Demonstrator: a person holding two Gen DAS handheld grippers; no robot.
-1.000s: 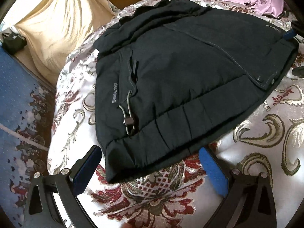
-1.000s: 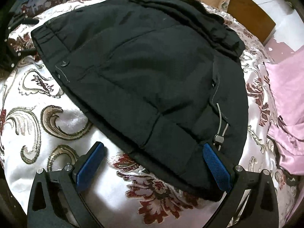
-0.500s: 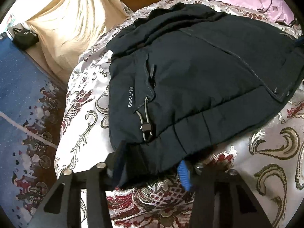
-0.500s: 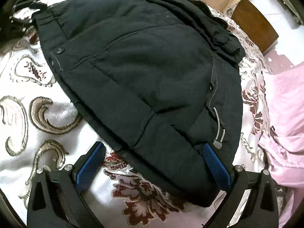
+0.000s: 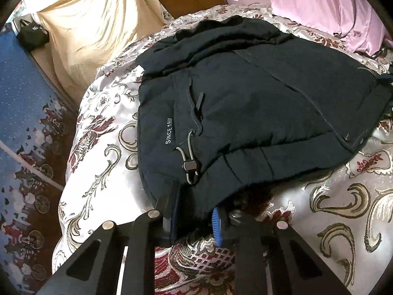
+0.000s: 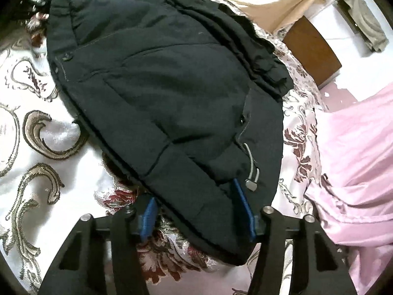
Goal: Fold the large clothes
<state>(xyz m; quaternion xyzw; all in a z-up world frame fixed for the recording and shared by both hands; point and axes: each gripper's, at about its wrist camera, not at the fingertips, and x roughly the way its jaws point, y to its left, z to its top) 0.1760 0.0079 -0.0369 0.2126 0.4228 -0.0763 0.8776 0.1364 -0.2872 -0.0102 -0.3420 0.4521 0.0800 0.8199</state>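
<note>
Both tongs closing on jacket [image 5: 258, 103] hem; lettering seemingly left-view only.

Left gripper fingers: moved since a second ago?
Yes. The left gripper fingers have come in from both sides and are closing on the dark jacket hem, over the patterned bedspread.

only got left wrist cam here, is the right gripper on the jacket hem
Observer: The right gripper is closing its jaws, with the hem of the jacket between them.
Operator: is the cord toggle on that side in the way
Observer: No, the cord toggle lies on the fabric just outside one of the blue pads.
Operator: room past that corner
Observer: Some: a strip of bedspread separates the corner from the pink cloth.
</note>
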